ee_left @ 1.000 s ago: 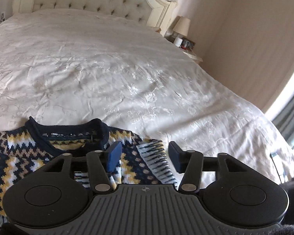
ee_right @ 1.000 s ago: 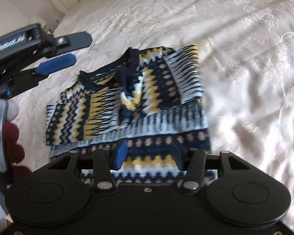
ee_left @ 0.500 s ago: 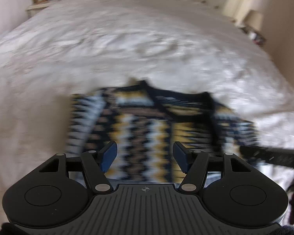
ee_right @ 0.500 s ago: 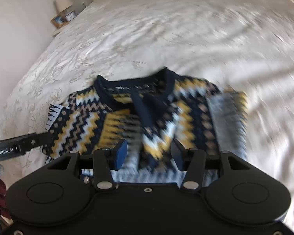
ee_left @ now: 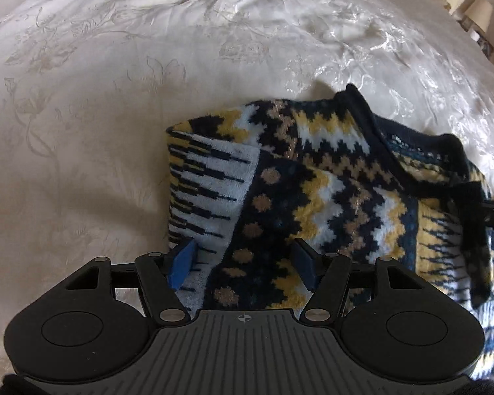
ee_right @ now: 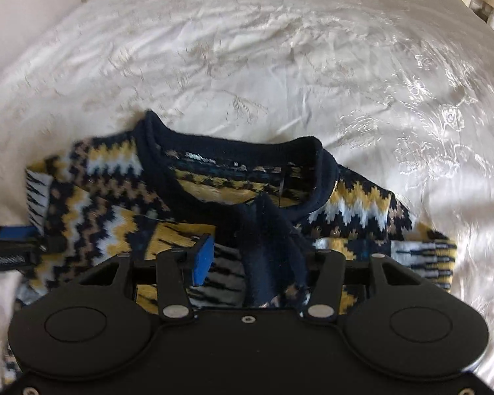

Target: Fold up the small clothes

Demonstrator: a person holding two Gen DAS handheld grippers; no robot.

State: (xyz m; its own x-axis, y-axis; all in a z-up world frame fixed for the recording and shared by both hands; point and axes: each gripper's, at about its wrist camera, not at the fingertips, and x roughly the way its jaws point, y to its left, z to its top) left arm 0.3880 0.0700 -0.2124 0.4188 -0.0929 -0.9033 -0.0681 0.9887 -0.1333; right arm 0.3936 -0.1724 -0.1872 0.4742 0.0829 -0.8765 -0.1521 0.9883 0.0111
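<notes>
Knitted sweater (ee_left: 316, 197), navy, yellow and white zigzag pattern, lying partly folded on a cream embroidered bedspread (ee_left: 115, 98), centre-right in the left wrist view. That view alone shows its folded sleeve edge; the right wrist view alone shows the full navy collar (ee_right: 233, 168) and an unreadable neck label. Left gripper (ee_left: 243, 263): fingers spread, nothing pinched. Right gripper (ee_right: 257, 263): jaws just closing, pads not yet pressing the sweater.

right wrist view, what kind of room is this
Most likely a bedroom. The navy, yellow and white patterned knit sweater lies on a wide bed covered with a cream embroidered satin bedspread, and a small cream-shaded bedside lamp stands at the bed's far corner in the left wrist view.
</notes>
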